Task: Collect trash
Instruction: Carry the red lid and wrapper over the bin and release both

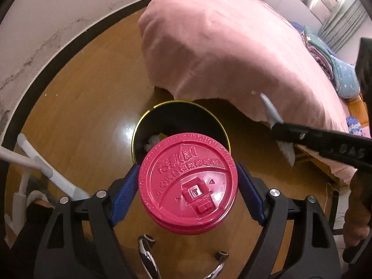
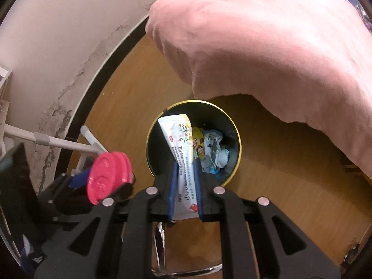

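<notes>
My left gripper (image 1: 187, 181) is shut on a cup with a red lid (image 1: 188, 182) and holds it above the near rim of a black bin with a gold rim (image 1: 148, 118). My right gripper (image 2: 185, 174) is shut on a long white sachet (image 2: 180, 144) that points into the same bin (image 2: 239, 144). Several wrappers (image 2: 214, 151) lie inside the bin. The red lid (image 2: 108, 176) and the left gripper also show at the left of the right wrist view. The right gripper's finger and sachet tip (image 1: 272, 114) show at the right of the left wrist view.
The bin stands on a wooden floor (image 1: 88, 121) beside a bed with a pink cover (image 1: 232, 46) that overhangs it. White rods (image 2: 60, 145) lean by the stained wall (image 2: 58, 58) with a black skirting. Folded clothes (image 1: 334, 69) lie on the bed's far end.
</notes>
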`<state>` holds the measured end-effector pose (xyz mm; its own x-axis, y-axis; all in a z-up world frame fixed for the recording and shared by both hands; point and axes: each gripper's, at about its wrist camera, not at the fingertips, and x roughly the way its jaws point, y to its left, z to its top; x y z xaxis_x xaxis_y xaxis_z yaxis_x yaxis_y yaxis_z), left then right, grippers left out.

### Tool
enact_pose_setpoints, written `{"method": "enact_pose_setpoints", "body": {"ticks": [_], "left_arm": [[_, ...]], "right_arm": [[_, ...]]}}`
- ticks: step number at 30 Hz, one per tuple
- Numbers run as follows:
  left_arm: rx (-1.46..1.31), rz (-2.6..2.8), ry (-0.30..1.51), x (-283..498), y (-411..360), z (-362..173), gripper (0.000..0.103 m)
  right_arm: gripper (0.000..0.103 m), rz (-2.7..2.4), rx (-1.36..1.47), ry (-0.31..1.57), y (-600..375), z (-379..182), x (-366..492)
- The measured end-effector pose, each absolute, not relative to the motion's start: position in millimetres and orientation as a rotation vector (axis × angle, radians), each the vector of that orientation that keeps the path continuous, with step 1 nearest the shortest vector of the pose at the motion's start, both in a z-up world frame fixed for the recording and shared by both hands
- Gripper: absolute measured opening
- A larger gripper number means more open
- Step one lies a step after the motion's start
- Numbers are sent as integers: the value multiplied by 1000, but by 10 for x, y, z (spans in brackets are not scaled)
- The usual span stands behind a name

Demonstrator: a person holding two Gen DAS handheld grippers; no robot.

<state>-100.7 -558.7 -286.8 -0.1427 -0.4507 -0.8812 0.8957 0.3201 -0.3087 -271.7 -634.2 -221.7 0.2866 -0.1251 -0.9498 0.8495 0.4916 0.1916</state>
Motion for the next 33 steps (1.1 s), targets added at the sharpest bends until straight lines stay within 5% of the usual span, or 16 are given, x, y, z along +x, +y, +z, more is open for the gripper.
{"method": "enact_pose_setpoints", "body": {"ticks": [4,14,20,33], "left_arm": [[471,-1251,1217,-982,-5582,-2872,79],[484,-1268,1188,-1044,-5602,-2785,80],[546,-1311,1102,-1174,-5751,-2553,87],[542,-1260,908,-968,-5120,-1233,93]], "right_arm": [[51,-773,814,1059,-6347,-2161,-2733],[54,-804,820,1021,-6364,-2050,-2797],[65,-865,834,944,-6423,-1860,-2936],[74,-816,695,847,-6120,-1067,-2854]]}}
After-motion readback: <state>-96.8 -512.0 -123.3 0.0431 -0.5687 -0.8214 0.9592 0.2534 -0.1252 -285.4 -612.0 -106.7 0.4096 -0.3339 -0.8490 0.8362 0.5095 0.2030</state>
